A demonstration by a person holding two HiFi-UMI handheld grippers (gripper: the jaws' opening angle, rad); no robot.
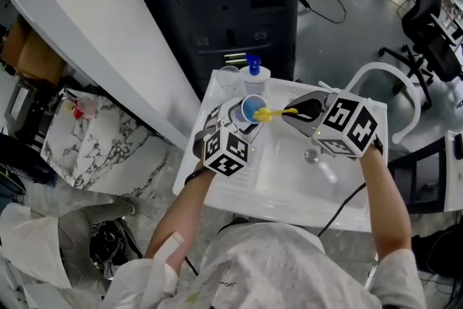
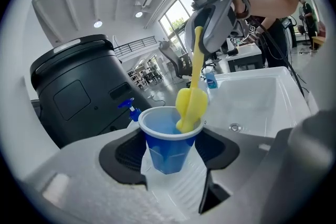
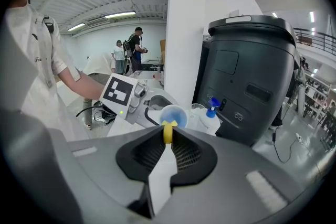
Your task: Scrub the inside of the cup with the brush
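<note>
While the cup [image 2: 167, 139] is clamped in the left tongs [image 2: 169, 159] above the sink [image 1: 289, 170], the brush [image 2: 191, 105] is pinched by the right tongs [image 3: 167, 140], head just inside the rim; cup could be levered loose or crushed if sideways scrubbing force is overdone.

Item, my left gripper [image 1: 248, 114]: grey shell, black ribbed jaw pads; marker cube [image 1: 226, 152], white with black squares, at 7 o'clock of the jaws. Item, my right gripper [image 1: 289, 113]: same grey shell and black pads; second cube [image 1: 349, 125] at 4 o'clock. Black cable [image 1: 340, 210] running from my right wrist. Both sleeves [image 1: 141, 278]: short, white, crumpled.
</note>
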